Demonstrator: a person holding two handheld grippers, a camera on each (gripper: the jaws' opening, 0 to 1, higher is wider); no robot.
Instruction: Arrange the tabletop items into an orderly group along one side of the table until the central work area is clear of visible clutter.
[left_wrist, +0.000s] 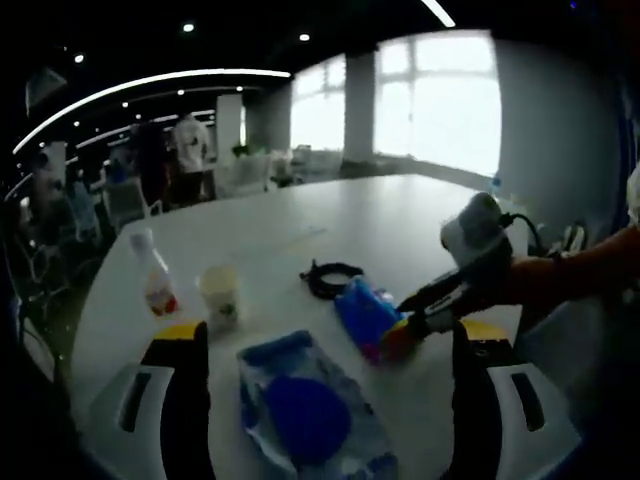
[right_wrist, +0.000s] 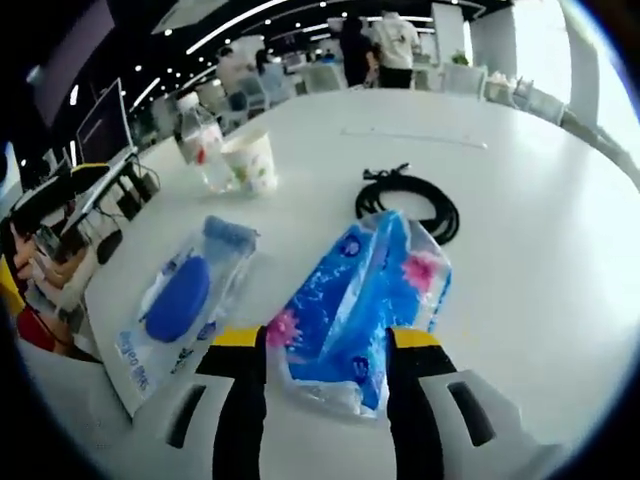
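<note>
On the white round counter (left_wrist: 400, 215), several items are lying near the edge closest to the person. In the right gripper view, the right gripper (right_wrist: 325, 365) is reaching over a blue and pink patterned plastic packet (right_wrist: 362, 300), and its black, yellow-tipped jaws are standing on either side of the packet's near end, closing around it; whether they are already squeezing it I cannot tell. In the left gripper view, the same gripper is coming in from the right, held by an orange-sleeved arm (left_wrist: 570, 270), with its tip at the packet (left_wrist: 365, 312).

The left gripper (left_wrist: 325, 345) is hovering with its jaws spread wide and holding nothing; between them a clear plastic bag holding a dark blue oval object (left_wrist: 310, 415) is lying flat on the counter. In the right gripper view this bag (right_wrist: 185, 295) is sitting just left of the patterned packet.

Beyond the packet, a coiled black cable (right_wrist: 420, 205) is resting on the counter. Further left, a small clear bottle with a red label (left_wrist: 155, 275) and a pale paper cup (left_wrist: 220, 295) are standing upright beside each other. People are standing in the background.
</note>
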